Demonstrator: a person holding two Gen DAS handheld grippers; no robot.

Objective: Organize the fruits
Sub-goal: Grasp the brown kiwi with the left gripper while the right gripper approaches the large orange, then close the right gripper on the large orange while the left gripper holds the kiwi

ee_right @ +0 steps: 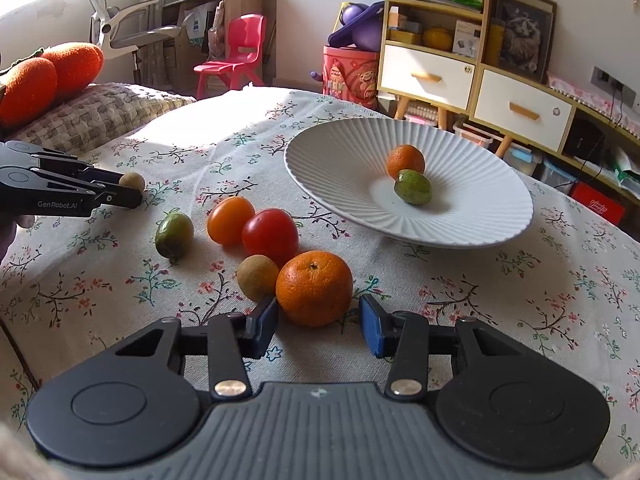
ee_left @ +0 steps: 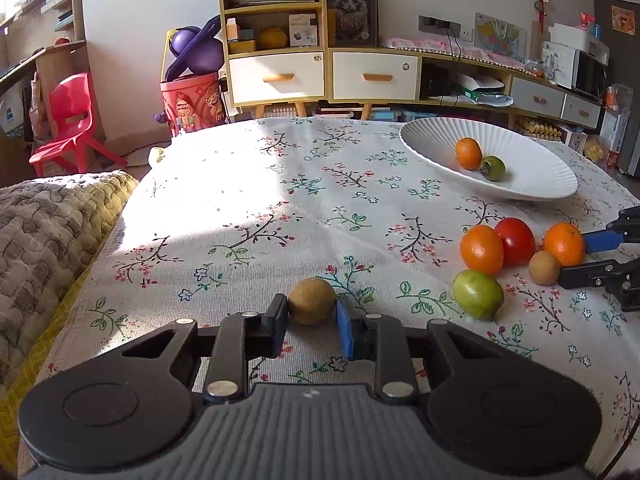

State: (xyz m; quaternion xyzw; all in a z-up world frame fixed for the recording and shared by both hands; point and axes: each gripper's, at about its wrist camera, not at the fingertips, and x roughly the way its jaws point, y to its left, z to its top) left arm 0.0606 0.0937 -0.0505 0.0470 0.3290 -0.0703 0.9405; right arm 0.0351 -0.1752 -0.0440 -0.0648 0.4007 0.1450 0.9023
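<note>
Left wrist view: left tongs (ee_left: pixel 312 312) clamped on a small brown fruit (ee_left: pixel 312 301) resting on the flowered counter (ee_left: pixel 240 200). Right wrist view: right tongs (ee_right: pixel 319 318) part open around a tangerine (ee_right: pixel 314 288); left pad touching it, right pad just clear. Crowding the tangerine: another brown fruit (ee_right: pixel 257 277) touching its left side, a tomato (ee_right: pixel 270 236), an orange tomato (ee_right: pixel 230 220), and a green fruit (ee_right: pixel 174 234) further left. White plate (ee_right: pixel 480 216) beyond holds two fruits.
</note>
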